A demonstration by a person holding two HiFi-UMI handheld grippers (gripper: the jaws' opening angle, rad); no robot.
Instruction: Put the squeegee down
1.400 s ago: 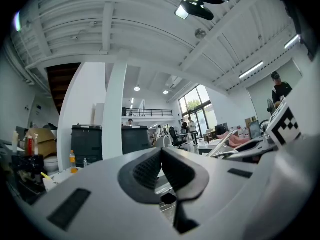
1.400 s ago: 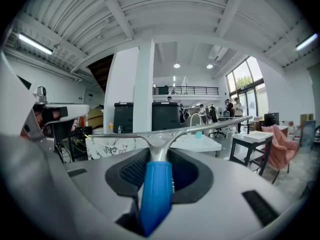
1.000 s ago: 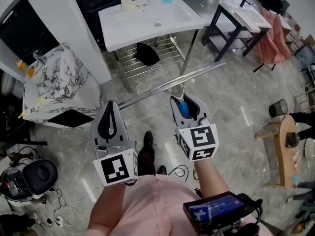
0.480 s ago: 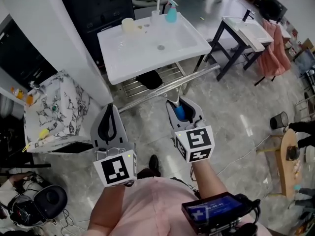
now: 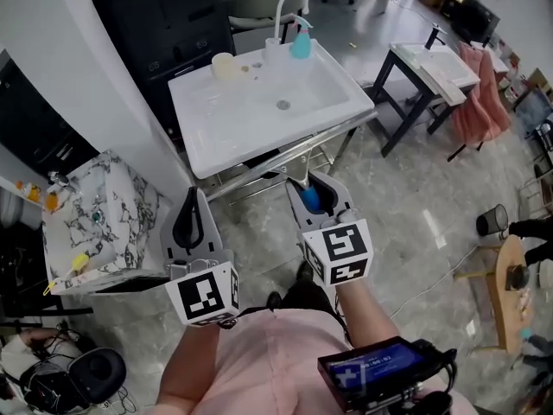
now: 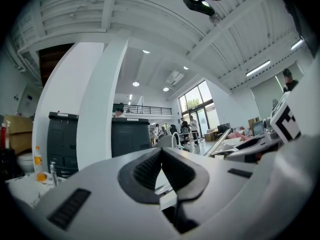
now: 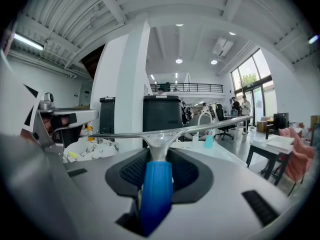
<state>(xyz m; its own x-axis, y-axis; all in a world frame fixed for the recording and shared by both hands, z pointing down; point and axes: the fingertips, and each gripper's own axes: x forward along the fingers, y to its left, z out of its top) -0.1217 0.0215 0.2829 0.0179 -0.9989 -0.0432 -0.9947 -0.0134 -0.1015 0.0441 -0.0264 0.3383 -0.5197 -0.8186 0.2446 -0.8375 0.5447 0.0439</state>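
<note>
My right gripper (image 5: 315, 188) is clamped on the blue handle of the squeegee (image 7: 156, 189). Its blade lies crosswise just ahead, with the white sink (image 5: 216, 137) just beyond. My left gripper (image 5: 193, 201) is closed and empty. I'd reach forward, lower the squeegee level, then release gently.

Lighting: bright, even and white throughout. Sources: ceiling strip lights (image 7: 27, 40), round downlights (image 7: 179, 60) and tall windows (image 7: 247, 86) at rear right. The glossy floor (image 5: 406, 188) carries pale glare streaks. The white sink (image 5: 259, 111) is close to overexposed. Shadows are faint. Both gripper views show strong fisheye bending and black corners, and the nearest foreground is soft. The head view is sharp, with curved edges.
</note>
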